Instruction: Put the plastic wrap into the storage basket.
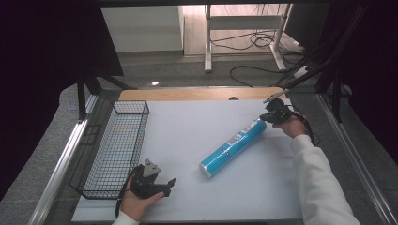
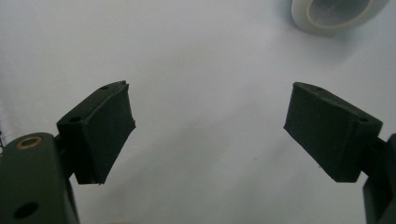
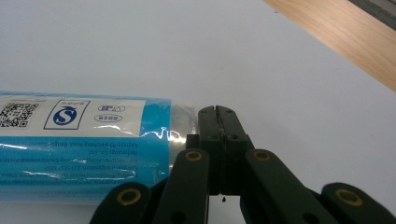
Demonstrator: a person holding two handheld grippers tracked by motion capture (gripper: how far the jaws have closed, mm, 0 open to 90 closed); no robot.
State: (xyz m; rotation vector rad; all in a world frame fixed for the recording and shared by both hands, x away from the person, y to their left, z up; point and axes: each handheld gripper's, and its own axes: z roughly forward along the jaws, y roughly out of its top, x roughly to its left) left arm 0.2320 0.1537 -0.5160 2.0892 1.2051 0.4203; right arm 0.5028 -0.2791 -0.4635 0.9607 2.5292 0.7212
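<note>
A long blue roll (image 1: 233, 146) in clear wrap, with a white label, lies slantwise on the white table sheet (image 1: 187, 126). My right gripper (image 1: 268, 119) sits at its far end with the jaws pressed together. In the right gripper view the closed tips (image 3: 217, 112) touch the loose clear wrap at the end of the roll (image 3: 93, 149); whether film is pinched between them I cannot tell. My left gripper (image 1: 167, 186) rests near the front edge, open, with nothing between its pads (image 2: 107, 130). The roll's white near end (image 2: 302, 16) lies ahead of it to the right.
A black wire basket (image 1: 117, 145) stands along the table's left side, just beside the left hand. A wooden strip (image 1: 197, 93) runs along the far edge behind the white sheet. Metal rails border both sides of the table.
</note>
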